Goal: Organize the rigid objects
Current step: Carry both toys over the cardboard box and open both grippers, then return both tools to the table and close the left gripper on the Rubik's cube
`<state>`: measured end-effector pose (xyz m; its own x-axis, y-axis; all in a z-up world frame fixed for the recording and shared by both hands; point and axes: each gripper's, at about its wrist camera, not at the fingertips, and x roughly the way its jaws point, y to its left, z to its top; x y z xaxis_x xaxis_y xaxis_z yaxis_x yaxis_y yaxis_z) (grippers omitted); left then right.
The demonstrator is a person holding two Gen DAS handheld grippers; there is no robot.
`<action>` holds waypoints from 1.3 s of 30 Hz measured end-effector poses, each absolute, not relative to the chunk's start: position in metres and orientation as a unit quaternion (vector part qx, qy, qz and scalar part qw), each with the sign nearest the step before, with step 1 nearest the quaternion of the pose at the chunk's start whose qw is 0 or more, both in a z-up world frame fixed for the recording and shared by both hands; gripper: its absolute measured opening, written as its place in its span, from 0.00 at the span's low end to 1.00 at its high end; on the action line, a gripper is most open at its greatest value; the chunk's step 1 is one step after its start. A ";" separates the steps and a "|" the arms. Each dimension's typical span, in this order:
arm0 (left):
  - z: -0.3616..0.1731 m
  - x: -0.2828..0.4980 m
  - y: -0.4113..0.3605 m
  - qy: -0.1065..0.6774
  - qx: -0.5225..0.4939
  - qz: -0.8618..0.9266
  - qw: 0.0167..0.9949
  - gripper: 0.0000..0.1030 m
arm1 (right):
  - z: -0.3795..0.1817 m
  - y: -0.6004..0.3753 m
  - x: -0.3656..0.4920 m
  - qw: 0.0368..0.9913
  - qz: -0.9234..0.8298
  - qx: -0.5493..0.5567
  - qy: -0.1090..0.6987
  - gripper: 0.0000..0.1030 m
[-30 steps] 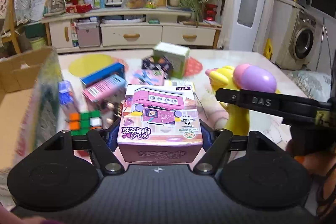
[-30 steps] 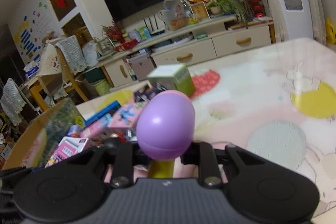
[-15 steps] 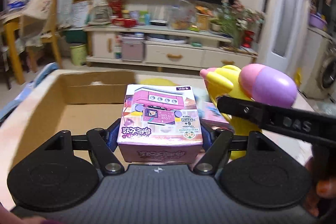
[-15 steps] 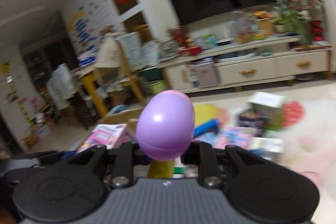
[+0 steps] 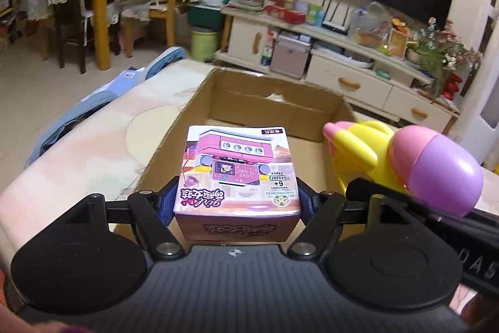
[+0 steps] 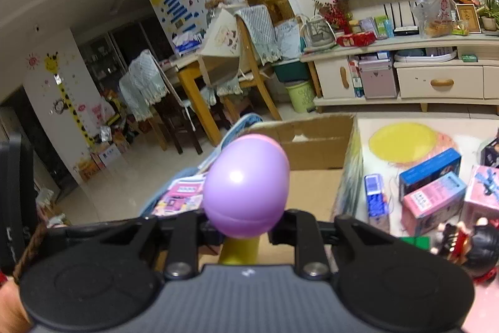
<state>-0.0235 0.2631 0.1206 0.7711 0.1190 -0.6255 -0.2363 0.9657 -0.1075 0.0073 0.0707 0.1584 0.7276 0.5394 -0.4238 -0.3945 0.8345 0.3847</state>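
My left gripper (image 5: 237,205) is shut on a pink toy brick box (image 5: 238,173) and holds it above the near part of an open cardboard box (image 5: 274,102). My right gripper (image 6: 244,231) is shut on a yellow toy with a purple and pink egg-shaped top (image 6: 246,186); that toy also shows in the left wrist view (image 5: 433,167), just right of the pink box and over the carton's right side. In the right wrist view the cardboard box (image 6: 315,142) lies ahead and below, and the pink box (image 6: 184,197) shows to the left.
Right of the carton, on the table (image 6: 414,127), lie a blue box (image 6: 430,166), pink boxes (image 6: 433,198), a blue brick toy (image 6: 375,195), a dark-haired figure (image 6: 467,242) and a colour cube (image 6: 416,241). Blue cloth (image 5: 78,111) hangs at the table's left edge.
Both grippers have swung left, away from the pile of toys, and now hold their objects over the open cardboard box. Both grips are unchanged.
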 end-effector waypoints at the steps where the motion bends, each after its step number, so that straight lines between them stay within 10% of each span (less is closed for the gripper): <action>1: 0.121 -0.022 0.264 0.328 -0.093 0.096 0.935 0.87 | 0.156 0.073 0.008 0.919 0.253 0.133 0.272 0.21; 10: 0.128 -0.031 0.259 0.323 -0.083 0.113 0.936 0.97 | 0.150 0.080 -0.008 0.922 0.237 0.117 0.281 0.31; 21: 0.133 -0.042 0.229 0.191 -0.063 0.091 0.975 1.00 | 0.159 0.033 -0.053 0.949 0.177 0.123 0.231 0.85; 39: 0.108 -0.026 0.205 0.168 0.028 0.127 0.977 1.00 | 0.111 -0.027 -0.082 0.967 0.069 0.066 0.237 0.95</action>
